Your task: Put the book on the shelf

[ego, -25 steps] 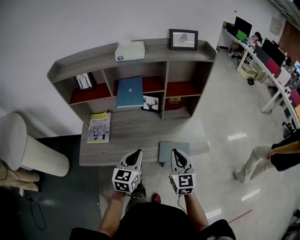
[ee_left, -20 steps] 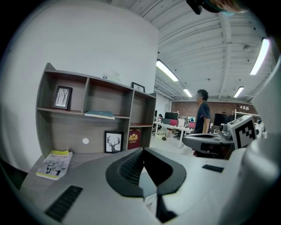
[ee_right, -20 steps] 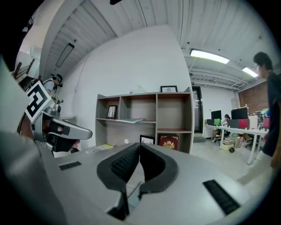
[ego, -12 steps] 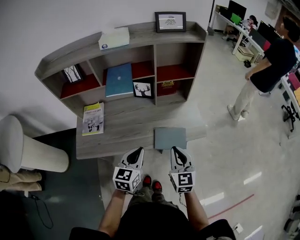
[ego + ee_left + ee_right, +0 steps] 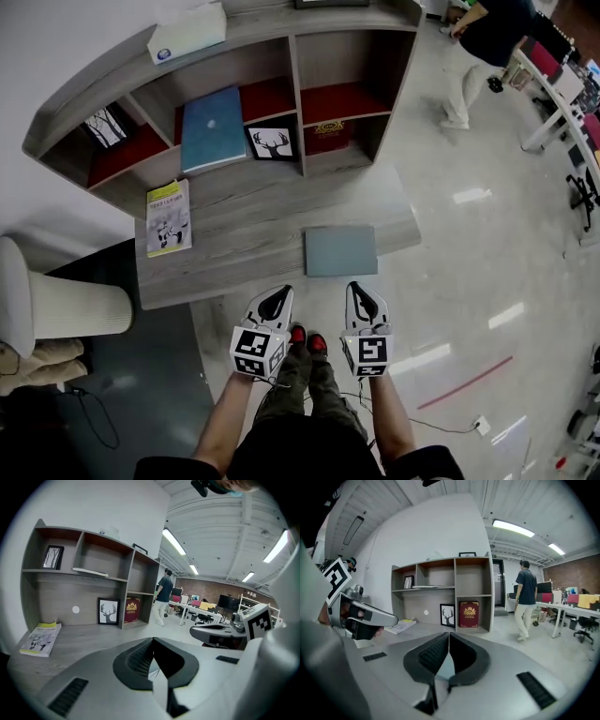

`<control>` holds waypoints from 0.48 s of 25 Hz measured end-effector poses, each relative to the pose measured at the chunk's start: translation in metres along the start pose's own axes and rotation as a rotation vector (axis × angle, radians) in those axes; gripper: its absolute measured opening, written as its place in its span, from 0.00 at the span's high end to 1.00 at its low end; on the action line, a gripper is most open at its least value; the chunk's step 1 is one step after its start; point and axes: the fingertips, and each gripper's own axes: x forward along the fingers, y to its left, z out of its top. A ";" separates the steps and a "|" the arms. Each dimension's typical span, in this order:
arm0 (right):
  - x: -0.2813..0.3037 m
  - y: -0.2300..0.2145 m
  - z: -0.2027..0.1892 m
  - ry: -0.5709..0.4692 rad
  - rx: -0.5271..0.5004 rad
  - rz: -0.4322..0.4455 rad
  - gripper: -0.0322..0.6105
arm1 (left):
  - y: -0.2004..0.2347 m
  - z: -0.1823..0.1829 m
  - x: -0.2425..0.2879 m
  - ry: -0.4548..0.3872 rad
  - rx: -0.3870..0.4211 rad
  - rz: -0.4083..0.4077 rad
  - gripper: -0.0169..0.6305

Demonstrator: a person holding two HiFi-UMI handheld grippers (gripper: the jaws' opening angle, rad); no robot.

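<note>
A grey-blue book [image 5: 339,250] lies flat at the front edge of the wooden desk [image 5: 253,234], below the shelf unit [image 5: 300,94]. My left gripper [image 5: 277,302] and right gripper [image 5: 361,298] hover side by side just short of the desk's front edge, both shut with nothing in them. The right one points at the book's near edge; the left one is to the book's left. In the left gripper view the shut left gripper [image 5: 153,641] faces the shelf, and the right gripper [image 5: 225,634] shows beside it. The right gripper [image 5: 448,637] hides the book in its own view.
A yellow-white book [image 5: 169,217] lies on the desk's left. The compartments hold a leaning blue book [image 5: 213,127], a deer picture [image 5: 270,142], a red book [image 5: 328,134] and a tree picture [image 5: 105,127]. A white ribbed cylinder [image 5: 56,305] stands left; a person [image 5: 487,37] walks at top right.
Both grippers have sunk and stayed shut, just short of the desk's edge. The head view has tilted down, so the shelf sits higher in it. The person has walked toward the top right.
</note>
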 end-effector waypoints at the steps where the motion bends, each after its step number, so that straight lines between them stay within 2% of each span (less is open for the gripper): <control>1: 0.002 -0.001 -0.009 0.012 0.007 -0.006 0.90 | 0.002 -0.006 0.004 0.007 -0.007 -0.002 0.96; 12: 0.028 -0.010 -0.094 0.123 0.000 -0.030 0.90 | 0.021 -0.075 0.044 0.087 -0.059 -0.016 0.96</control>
